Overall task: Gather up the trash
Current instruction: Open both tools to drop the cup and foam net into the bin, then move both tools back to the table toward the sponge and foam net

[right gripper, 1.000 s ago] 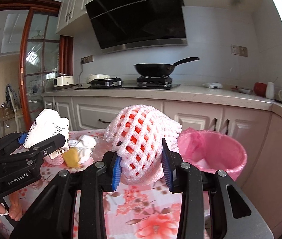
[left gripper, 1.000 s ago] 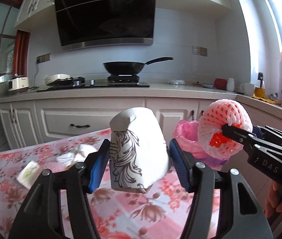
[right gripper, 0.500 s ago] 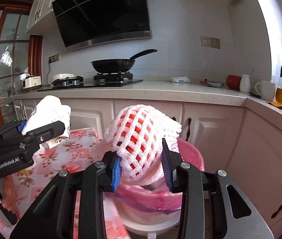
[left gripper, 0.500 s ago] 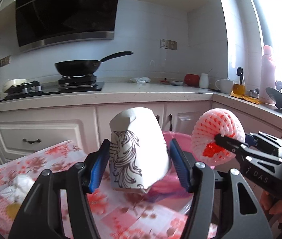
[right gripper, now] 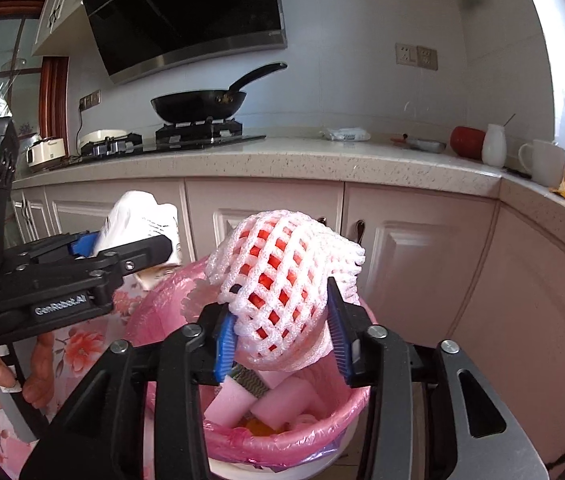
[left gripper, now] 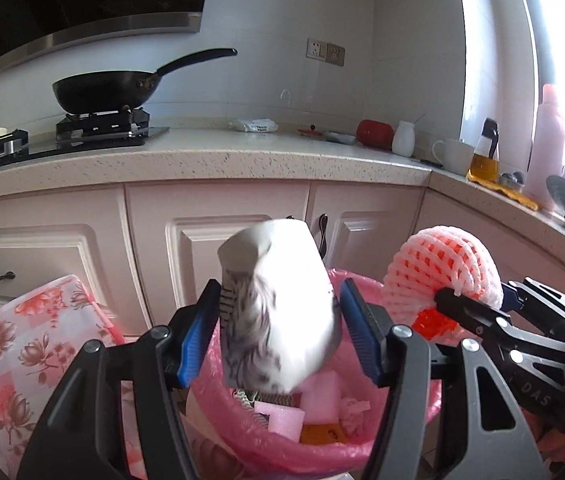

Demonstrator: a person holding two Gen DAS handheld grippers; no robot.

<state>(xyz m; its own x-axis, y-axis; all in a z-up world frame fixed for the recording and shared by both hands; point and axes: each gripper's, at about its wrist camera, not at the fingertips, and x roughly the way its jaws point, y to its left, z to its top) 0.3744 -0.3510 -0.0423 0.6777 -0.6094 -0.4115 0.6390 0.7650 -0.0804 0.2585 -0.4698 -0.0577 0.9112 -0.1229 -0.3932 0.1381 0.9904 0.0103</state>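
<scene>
Both hand-held grippers have swung away from the flowered table (left gripper: pixel 22 344) and now hang over the pink-lined bin (right gripper: pixel 282 436), which a second ago sat off to the side. The left hand-held gripper (left gripper: pixel 278 336) has its jaws spreading: the crumpled paper cup (left gripper: pixel 278 304) is blurred and seems to have a gap on its right side, so it is probably just slipping free, though the blur makes that hard to call. The right hand-held gripper (right gripper: pixel 282 340) is pinching the foam fruit net (right gripper: pixel 286 280) with something red inside, directly above the bin mouth. Both pieces of trash are thus placed for dropping, and the bin already holds pink foam blocks (right gripper: pixel 278 400) and an orange scrap. The bin's base is cut off by the frame, and the gripper bodies hide much of its near rim. Any rubbish left on the table is mostly out of view.
</scene>
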